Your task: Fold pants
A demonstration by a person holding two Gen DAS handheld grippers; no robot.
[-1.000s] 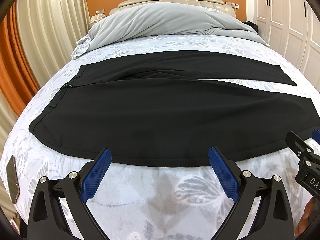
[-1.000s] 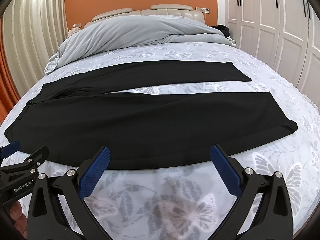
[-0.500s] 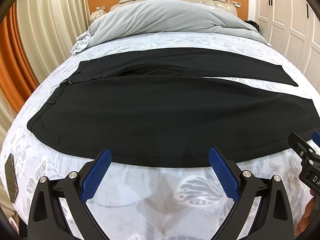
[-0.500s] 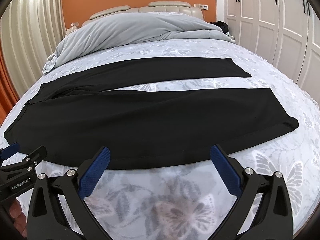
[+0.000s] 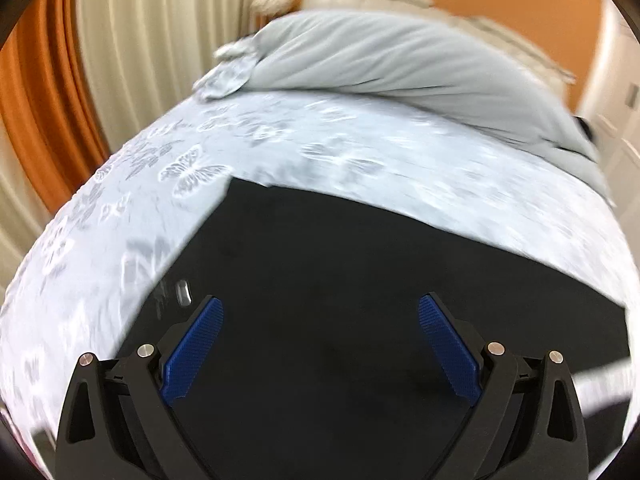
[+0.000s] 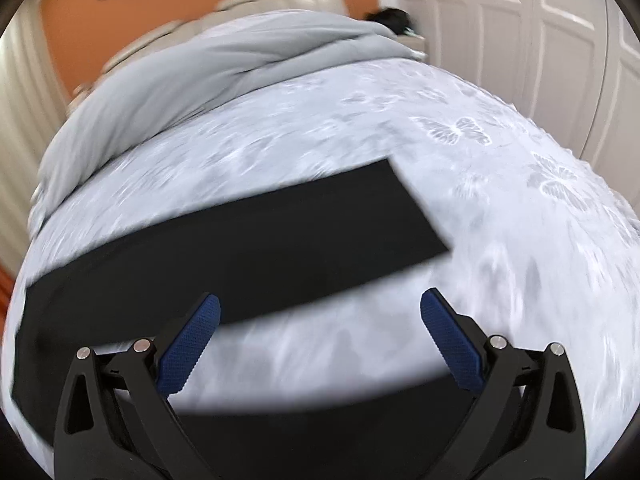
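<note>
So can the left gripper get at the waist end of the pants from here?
Probably yes: the left gripper is open right over the black pants, with nothing between its fingers and the cloth.

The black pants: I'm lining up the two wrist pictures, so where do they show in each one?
Left wrist: the black pants fill the lower middle, under the open left tongs, one corner at upper left.
Right wrist: one leg runs as a band from lower left to a squared end right of centre; more black lies at the bottom edge, below the open right tongs.
Shared landmark: the grey duvet at the bed's head.
</note>
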